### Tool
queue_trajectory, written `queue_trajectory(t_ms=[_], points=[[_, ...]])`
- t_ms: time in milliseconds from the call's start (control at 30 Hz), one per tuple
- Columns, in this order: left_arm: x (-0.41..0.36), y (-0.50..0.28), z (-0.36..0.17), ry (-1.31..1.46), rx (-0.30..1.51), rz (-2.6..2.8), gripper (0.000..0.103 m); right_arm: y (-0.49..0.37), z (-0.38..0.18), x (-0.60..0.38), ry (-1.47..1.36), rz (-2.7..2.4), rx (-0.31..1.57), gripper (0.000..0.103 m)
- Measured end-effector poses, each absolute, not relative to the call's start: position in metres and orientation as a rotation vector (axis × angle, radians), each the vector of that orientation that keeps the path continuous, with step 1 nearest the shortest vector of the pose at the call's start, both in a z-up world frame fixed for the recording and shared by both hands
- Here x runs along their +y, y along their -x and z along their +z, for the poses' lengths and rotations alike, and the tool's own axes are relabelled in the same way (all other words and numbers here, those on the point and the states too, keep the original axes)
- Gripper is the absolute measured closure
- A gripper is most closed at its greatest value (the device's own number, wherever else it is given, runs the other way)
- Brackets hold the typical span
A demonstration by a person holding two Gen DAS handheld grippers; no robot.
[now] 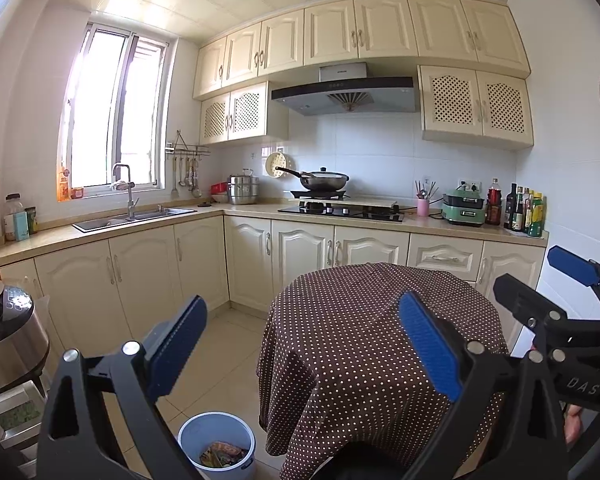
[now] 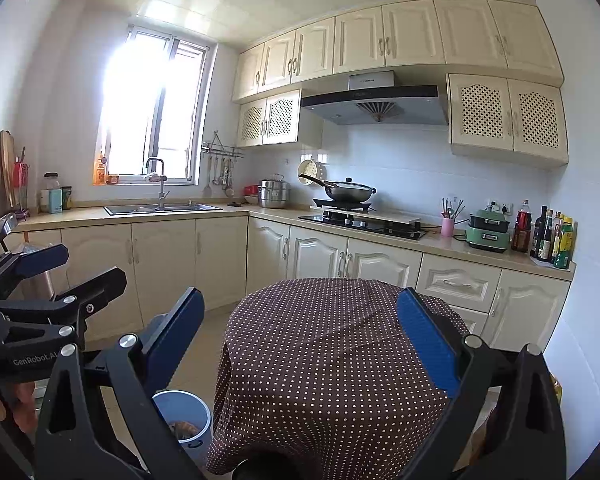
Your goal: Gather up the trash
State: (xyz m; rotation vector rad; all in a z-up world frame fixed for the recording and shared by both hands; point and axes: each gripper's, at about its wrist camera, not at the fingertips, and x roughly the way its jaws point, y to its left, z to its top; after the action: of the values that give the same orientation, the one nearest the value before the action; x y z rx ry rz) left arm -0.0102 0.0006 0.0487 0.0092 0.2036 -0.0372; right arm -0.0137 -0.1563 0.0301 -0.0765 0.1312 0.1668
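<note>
A light blue trash bin (image 1: 204, 432) (image 2: 180, 404) stands on the floor to the left of a round table. Crumpled wrappers (image 1: 222, 454) (image 2: 185, 429) lie inside it. A brown polka-dot cloth covers the table (image 1: 360, 340) (image 2: 320, 360), and I see nothing lying on the cloth. My left gripper (image 1: 302, 344) (image 2: 76, 268) is open and empty above the table's near edge. My right gripper (image 2: 302, 340) (image 1: 540, 280) is open and empty too, level with the left one and on its right. A hand holds each one.
A steel rice cooker (image 1: 8, 340) stands on a low shelf at the left. Cream cabinets and the counter (image 1: 100, 236) run along the back, with a sink (image 1: 136, 216), a stove with a wok (image 1: 324, 182) and bottles (image 1: 528, 212). Tiled floor (image 1: 228, 344) lies between the table and the cabinets.
</note>
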Motion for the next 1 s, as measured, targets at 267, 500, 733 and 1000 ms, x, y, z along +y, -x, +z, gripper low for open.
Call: queue_trajectory(t_ms=[267,500,733,1000], points=[[0.0029,0.0093,0.0487,-0.009,0.203,-0.038,0.008,0.0131,0.0311,-0.1546,0.079,0.169,0.132,0.009],[0.0030,0.0089,0.0484,-0.009,0.204,-0.037,0.008,0.0141,0.0315,-0.1517,0.078,0.171,0.134,0.009],[0.0019,0.0080,0.0469,-0.016,0.207,-0.036,0.008,0.0141,0.0320,-0.1491,0.079,0.171,0.136,0.009],[0.0026,0.0085,0.0448,-0.018,0.210,-0.037,0.008,0.0139,0.0320,-0.1491,0.078,0.173,0.135,0.009]])
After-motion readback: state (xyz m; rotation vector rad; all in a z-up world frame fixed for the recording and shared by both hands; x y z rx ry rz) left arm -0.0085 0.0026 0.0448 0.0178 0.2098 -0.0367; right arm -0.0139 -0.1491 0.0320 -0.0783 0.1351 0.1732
